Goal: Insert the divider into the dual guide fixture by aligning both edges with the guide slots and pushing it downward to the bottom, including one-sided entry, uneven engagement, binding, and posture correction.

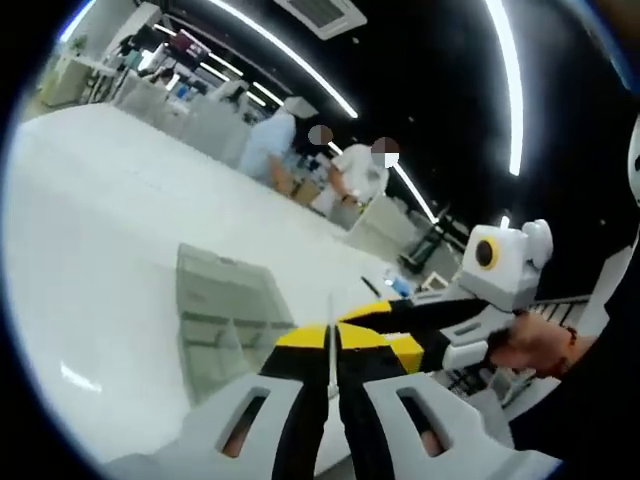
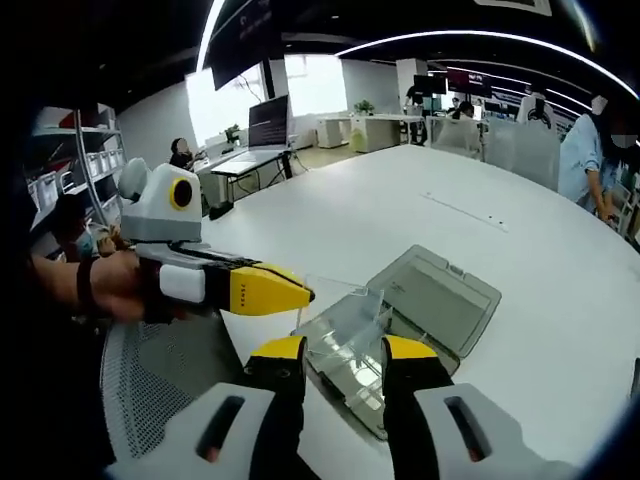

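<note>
Left tool (image 1: pixel 331 345) clenched on one thin clear divider (image 1: pixel 330 350), held edge-on and upright; right tool (image 2: pixel 344 357) spread apart above one clear guide fixture (image 2: pixel 405 320) on the white desk (image 2: pixel 400 220).

1. The left gripper (image 1: pixel 332 352) had grey slotted jaws with black inner edges and yellow tips.
2. The right gripper (image 2: pixel 345 362) matched it.
3. The hand (image 2: pixel 118 285) wore a dark wristband.
</note>
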The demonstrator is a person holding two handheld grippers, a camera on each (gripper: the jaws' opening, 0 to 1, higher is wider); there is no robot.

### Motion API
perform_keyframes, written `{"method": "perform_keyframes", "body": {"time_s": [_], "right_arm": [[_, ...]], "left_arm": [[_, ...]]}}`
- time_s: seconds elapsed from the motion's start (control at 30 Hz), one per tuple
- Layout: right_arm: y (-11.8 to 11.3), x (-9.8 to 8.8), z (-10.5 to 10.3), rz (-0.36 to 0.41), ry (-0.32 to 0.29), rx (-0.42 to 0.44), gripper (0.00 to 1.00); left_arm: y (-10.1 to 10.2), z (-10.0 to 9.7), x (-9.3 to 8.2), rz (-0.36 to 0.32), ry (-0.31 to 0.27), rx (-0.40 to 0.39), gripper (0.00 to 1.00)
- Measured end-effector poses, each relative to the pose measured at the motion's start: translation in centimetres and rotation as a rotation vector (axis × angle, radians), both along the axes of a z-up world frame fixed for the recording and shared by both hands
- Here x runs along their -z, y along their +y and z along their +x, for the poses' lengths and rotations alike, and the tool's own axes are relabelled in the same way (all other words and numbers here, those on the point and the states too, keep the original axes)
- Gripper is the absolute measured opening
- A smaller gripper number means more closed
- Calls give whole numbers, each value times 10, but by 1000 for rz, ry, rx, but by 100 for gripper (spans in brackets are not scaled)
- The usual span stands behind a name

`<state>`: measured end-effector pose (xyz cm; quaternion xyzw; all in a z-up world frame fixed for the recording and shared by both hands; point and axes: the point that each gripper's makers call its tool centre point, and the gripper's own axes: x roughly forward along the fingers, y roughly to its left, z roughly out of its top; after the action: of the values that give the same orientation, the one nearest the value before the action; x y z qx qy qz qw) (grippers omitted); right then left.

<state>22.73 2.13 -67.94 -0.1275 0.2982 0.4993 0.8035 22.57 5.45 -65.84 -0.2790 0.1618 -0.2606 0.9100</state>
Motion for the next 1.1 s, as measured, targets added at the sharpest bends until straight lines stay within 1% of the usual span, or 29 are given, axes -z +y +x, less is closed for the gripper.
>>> {"method": "perform_keyframes", "body": {"time_s": [0.07,0.23,0.3,0.37,0.43,0.53,0.6,0.63,0.67,0.77,0.83,0.93,1.1], "right_arm": [[0,0,1,-4,8,-12,25],[1,-1,2,-16,-11,-42,24],[1,0,1,-37,-20,-67,23],[0,0,1,-51,-18,-72,23],[1,-1,1,-46,-19,-80,22],[1,0,1,-61,-24,-102,22],[1,2,-1,-84,-27,-140,22],[1,3,-3,-104,-41,-181,22],[1,4,-3,-123,-56,-196,21],[1,5,-3,-131,-54,-198,19],[1,5,-2,-128,-47,-199,20],[0,5,-2,-138,-57,-215,20],[1,2,-4,-140,-63,-239,19]], "left_arm": [[1,0,1,11,1,-1,0],[5,-2,3,29,8,4,0],[6,-4,5,41,12,7,0],[6,-5,7,57,18,14,0],[7,-7,11,91,23,27,0],[5,-11,14,138,21,52,0],[3,-13,14,165,18,68,0],[3,-13,15,178,15,76,0],[3,-13,15,182,13,80,0],[4,-13,14,244,-10,114,0],[6,-11,13,257,-10,121,0],[6,-10,11,268,-21,139,0],[0,-16,17,323,-21,192,0]]}}
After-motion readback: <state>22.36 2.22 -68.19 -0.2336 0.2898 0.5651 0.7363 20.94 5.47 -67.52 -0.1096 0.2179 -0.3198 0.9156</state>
